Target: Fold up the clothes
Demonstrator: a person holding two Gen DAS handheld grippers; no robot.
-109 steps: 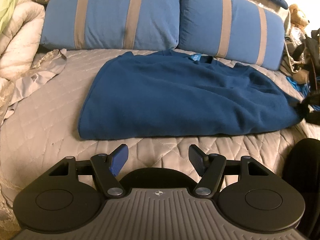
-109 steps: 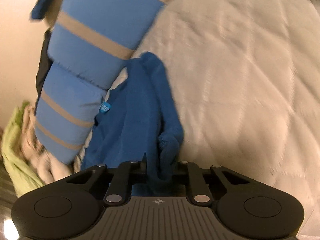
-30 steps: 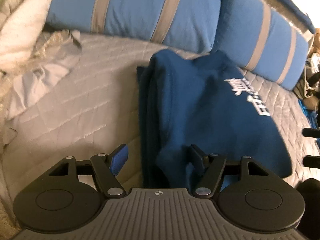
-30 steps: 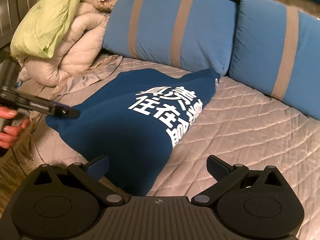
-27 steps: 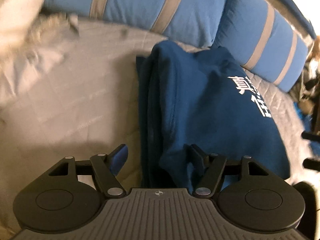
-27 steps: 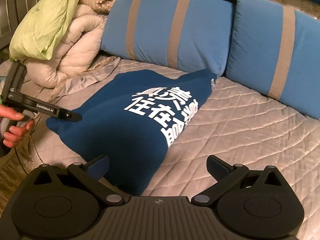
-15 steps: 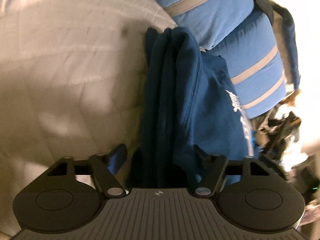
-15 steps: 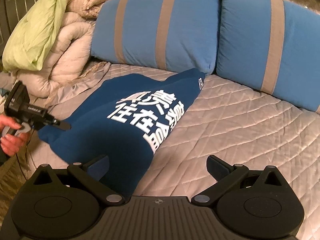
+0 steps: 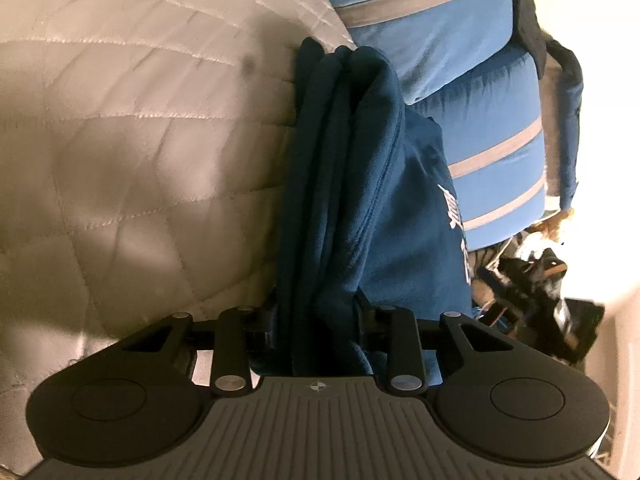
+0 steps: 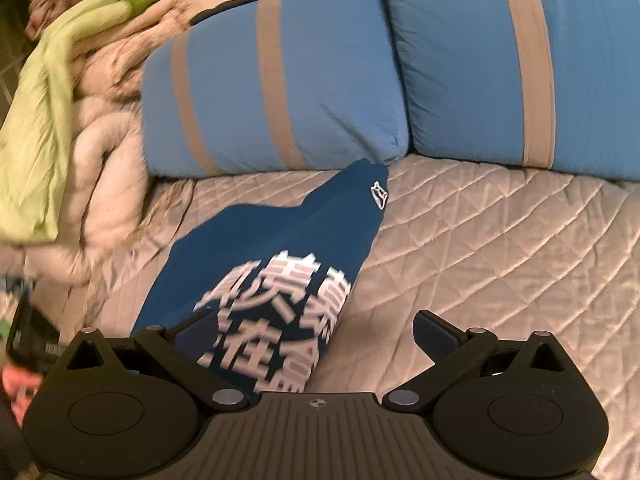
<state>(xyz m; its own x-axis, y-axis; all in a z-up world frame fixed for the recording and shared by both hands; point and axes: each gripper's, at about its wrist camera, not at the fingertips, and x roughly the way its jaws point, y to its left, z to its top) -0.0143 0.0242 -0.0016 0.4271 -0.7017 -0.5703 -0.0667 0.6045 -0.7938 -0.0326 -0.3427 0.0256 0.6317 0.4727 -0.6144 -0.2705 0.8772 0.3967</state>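
Left claw closing on bunched edge of dark blue printed sweatshirt, frame centre, pads pressing. Right claw wide open, empty, above sweatshirt's lower centre.

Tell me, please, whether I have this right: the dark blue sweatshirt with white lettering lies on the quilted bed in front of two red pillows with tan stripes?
Not quite: the pillows are blue, not red, as the right wrist view shows. The rest holds: the dark blue sweatshirt with white lettering lies on the quilted bed in front of them.
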